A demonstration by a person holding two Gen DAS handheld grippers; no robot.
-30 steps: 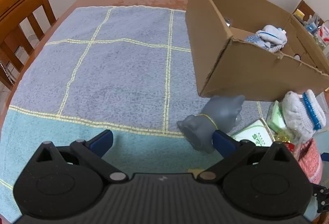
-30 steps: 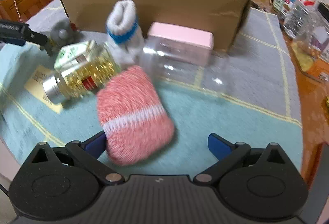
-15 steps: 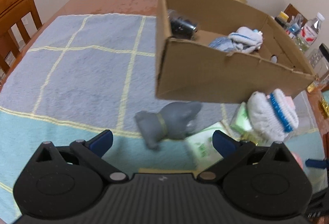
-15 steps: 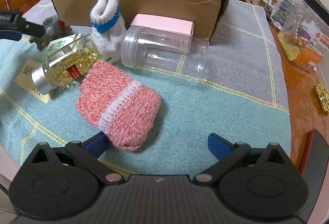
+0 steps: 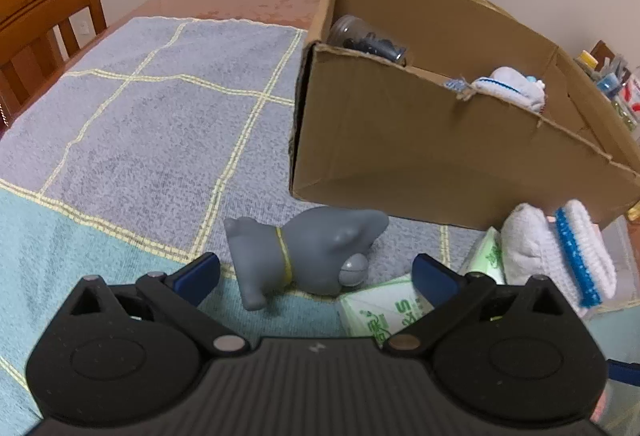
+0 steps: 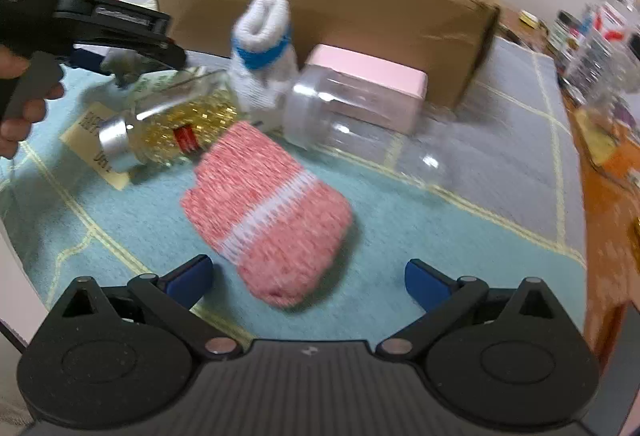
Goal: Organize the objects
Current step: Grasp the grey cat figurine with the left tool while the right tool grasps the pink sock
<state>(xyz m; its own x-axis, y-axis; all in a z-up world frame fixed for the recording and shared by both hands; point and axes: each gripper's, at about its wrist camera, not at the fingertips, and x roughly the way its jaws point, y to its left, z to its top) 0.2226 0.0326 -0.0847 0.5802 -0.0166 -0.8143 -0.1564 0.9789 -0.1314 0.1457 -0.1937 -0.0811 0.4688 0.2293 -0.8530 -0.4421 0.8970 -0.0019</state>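
A grey rubber animal toy (image 5: 308, 252) lies on its side on the towel, between the fingers of my open left gripper (image 5: 316, 274), untouched. The cardboard box (image 5: 440, 140) stands just beyond it and holds a jar (image 5: 364, 40) and rolled socks (image 5: 512, 88). My right gripper (image 6: 308, 282) is open with the near end of a red rolled sock (image 6: 268, 212) between its fingers. A white and blue sock (image 6: 262, 48), a bottle of yellow capsules (image 6: 168, 124), a clear jar (image 6: 352, 120) and a pink box (image 6: 372, 80) lie beyond, in front of the box (image 6: 332, 0).
A green and white packet (image 5: 384, 312) lies by the left gripper's right finger. The left gripper and the hand holding it (image 6: 72, 32) show at the left of the right wrist view. Chairs (image 5: 44, 24) stand around the table. Bottles and clutter (image 6: 592, 48) crowd the right edge.
The left gripper has swung right and come in around the grey toy. The right gripper has moved closer to the red sock, which now lies between its fingers.
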